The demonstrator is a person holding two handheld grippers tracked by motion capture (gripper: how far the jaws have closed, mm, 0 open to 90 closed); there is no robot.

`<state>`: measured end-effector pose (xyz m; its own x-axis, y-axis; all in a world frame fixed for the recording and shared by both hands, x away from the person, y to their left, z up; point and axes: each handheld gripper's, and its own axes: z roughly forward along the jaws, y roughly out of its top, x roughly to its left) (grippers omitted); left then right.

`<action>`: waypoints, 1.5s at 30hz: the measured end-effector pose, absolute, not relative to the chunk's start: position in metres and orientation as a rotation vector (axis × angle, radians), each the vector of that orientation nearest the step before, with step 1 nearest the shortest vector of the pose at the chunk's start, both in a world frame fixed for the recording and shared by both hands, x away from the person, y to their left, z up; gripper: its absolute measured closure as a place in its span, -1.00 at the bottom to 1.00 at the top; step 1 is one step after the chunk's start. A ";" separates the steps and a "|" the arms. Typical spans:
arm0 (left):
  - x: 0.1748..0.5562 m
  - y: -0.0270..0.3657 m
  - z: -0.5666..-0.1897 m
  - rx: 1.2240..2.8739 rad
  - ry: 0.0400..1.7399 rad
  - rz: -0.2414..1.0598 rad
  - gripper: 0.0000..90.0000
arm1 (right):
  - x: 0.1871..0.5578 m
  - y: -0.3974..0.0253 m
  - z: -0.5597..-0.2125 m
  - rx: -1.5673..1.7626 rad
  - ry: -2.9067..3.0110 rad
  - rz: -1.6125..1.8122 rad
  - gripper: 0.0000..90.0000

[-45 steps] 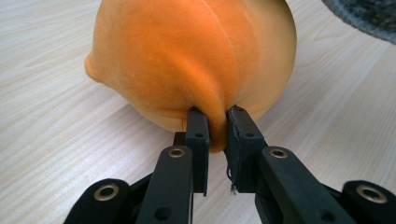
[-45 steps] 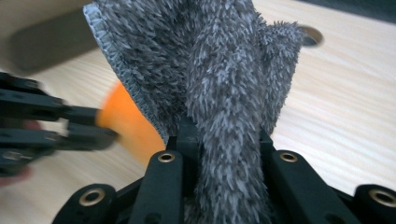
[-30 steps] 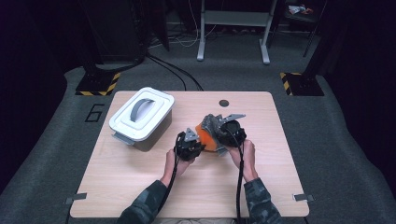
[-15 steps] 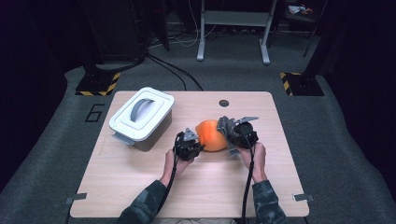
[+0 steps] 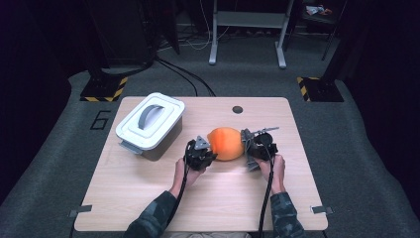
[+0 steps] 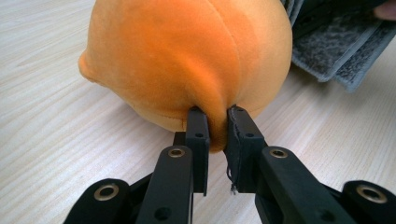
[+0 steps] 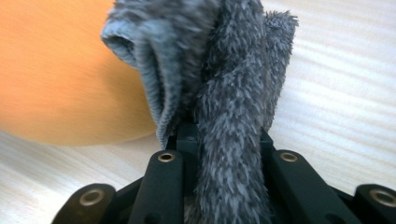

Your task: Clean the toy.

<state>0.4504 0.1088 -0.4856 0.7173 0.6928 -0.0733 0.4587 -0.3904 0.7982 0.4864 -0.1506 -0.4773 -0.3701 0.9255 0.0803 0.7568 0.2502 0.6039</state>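
Round orange plush cushion (image 5: 226, 143) sits mid-frame on the wooden bench (image 5: 148, 198), long axis left-right between both grippers. Left gripper (image 6: 217, 127) fingers pinch its fabric fold; right gripper (image 7: 224, 135) fingers clamp grey fuzzy cloth (image 7: 219, 70) touching its right end.

sleeves (image 5: 285, 218): camouflage pattern, dark green-grey
left gripper (image 5: 204, 148): black body, grey three-cornered plate on top
right gripper (image 5: 246, 144): black, black cable trailing
fingers (image 6: 198, 135): black, brass-ringed screws
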 end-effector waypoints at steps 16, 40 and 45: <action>0.451 0.109 -0.484 2.052 0.862 0.339 0.78 | 0.466 -0.140 -0.436 1.405 2.203 0.892 0.63; 0.451 0.109 -0.485 2.052 0.853 0.334 0.78 | 0.471 -0.121 -0.436 1.357 2.236 0.865 0.63; 0.452 0.109 -0.485 2.058 0.849 0.334 0.78 | 0.477 -0.138 -0.452 1.446 2.223 0.829 0.63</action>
<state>0.4517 0.1093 -0.4849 0.7324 0.6770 -0.0722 0.4462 -0.3971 0.8021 0.4771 -0.1377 -0.4515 -0.4108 0.9116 0.0162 0.6998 0.3039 0.6464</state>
